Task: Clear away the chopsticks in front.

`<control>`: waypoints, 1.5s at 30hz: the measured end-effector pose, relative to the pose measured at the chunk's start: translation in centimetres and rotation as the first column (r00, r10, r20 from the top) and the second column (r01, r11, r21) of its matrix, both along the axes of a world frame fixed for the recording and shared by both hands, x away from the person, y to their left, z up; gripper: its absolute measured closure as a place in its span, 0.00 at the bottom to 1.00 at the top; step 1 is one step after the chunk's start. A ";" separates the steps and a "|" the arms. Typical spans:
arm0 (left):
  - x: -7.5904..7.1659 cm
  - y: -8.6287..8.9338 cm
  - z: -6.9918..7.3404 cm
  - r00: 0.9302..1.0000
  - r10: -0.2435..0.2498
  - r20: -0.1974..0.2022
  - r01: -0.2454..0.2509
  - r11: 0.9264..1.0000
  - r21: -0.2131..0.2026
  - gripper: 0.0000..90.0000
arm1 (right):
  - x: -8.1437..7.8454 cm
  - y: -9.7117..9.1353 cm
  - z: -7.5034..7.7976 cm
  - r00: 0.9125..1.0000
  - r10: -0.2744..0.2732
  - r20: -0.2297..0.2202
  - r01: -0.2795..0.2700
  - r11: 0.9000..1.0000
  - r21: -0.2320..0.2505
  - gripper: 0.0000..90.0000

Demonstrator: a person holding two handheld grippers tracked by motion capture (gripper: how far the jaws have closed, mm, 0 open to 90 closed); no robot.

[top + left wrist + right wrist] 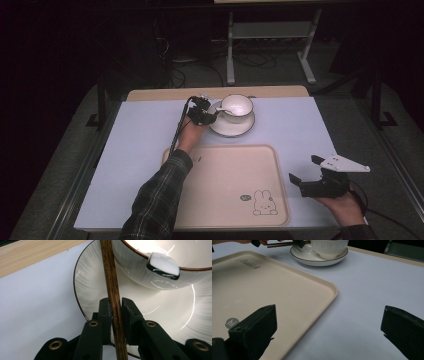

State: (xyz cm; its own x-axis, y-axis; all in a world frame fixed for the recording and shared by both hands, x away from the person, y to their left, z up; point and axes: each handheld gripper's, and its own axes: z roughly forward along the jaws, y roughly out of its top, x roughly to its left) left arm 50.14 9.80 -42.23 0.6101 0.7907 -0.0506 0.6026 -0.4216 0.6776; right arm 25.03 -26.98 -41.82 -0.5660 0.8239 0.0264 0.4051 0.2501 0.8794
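Note:
A white ribbed bowl (237, 104) stands on a white saucer (232, 128) with a dark rim at the back of the table, and a white spoon (163, 265) rests inside the bowl. My left gripper (212, 116) is at the saucer's left edge. In the left gripper view its jaws (115, 303) are shut on a brown wooden stick (110, 270) that runs over the saucer (90, 277) and past the bowl (135, 267). My right gripper (304, 168) is held low to the right of the tray, open with nothing between its pads (328, 311).
A cream tray (225, 175) with a rabbit drawing lies at the table's front centre, its rim (322, 282) to the left in the right gripper view. A pale blue mat (145, 130) covers the table. A metal stand's legs (270, 45) are on the floor beyond.

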 end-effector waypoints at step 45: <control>-2.6 3.8 1.1 0.998 -0.054 -0.024 0.053 0.998 -0.038 0.85 | 0.0 0.1 0.0 1.000 0.004 -0.001 -0.004 1.000 -0.004 0.00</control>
State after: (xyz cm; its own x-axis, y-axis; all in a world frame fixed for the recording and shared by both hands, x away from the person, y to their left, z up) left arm 47.58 13.56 -41.08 0.6495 0.7543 -0.0957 0.5972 -0.4281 0.6783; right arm 24.98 -26.88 -41.85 -0.5690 0.8220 0.0234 0.4050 0.2554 0.8779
